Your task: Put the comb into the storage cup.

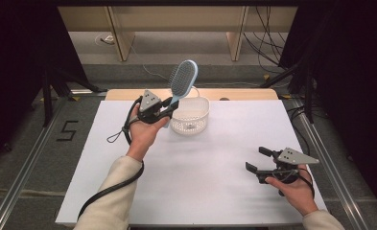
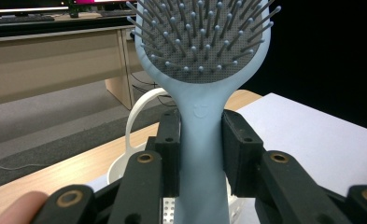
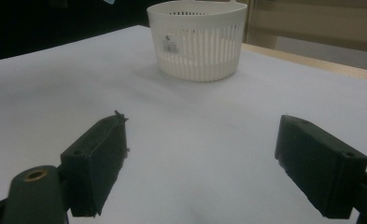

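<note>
A pale blue hairbrush [image 1: 182, 79] [image 2: 202, 70] stands nearly upright above the table's back left, its bristle head up. My left gripper [image 1: 169, 108] [image 2: 201, 140] is shut on its handle, both jaws pressed against the sides. Right beside it sits a white slotted basket [image 1: 191, 117] [image 2: 137, 116] [image 3: 197, 44], with the brush handle over its left rim. My right gripper [image 1: 259, 159] [image 3: 204, 163] hovers open near the table's front right, nothing between its jaws, facing the basket from a distance.
The white table top [image 1: 200, 163] has a wooden strip along its far edge. Wooden desks and cables [image 1: 267, 43] lie beyond on the grey floor. Black curtains flank both sides. A floor mark "5" [image 1: 67, 130] sits left of the table.
</note>
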Demonstrator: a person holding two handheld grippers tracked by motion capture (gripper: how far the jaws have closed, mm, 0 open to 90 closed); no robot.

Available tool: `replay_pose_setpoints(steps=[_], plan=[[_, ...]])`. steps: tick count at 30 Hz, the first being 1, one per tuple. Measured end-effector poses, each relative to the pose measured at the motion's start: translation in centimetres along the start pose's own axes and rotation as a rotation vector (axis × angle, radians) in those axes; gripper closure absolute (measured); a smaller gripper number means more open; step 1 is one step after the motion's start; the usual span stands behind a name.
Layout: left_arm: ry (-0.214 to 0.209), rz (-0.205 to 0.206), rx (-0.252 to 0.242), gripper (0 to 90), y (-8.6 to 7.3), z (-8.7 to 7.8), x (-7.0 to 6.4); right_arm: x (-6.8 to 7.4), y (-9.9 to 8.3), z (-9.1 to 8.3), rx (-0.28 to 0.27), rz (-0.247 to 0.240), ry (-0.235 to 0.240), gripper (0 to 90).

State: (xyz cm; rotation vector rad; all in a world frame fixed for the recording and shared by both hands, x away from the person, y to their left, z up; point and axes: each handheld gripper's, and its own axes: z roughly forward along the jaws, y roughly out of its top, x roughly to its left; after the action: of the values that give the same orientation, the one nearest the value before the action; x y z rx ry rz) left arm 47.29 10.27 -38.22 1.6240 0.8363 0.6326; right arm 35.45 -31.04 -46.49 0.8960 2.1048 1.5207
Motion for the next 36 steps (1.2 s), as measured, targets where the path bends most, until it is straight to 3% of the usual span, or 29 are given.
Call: replay_pose_setpoints(steps=[36], plan=[[0.001, 0.005, 0.015, 69.9, 0.3, 1.8, 0.2, 0.0, 0.0, 0.0, -0.001, 0.002, 0.003, 17.7]])
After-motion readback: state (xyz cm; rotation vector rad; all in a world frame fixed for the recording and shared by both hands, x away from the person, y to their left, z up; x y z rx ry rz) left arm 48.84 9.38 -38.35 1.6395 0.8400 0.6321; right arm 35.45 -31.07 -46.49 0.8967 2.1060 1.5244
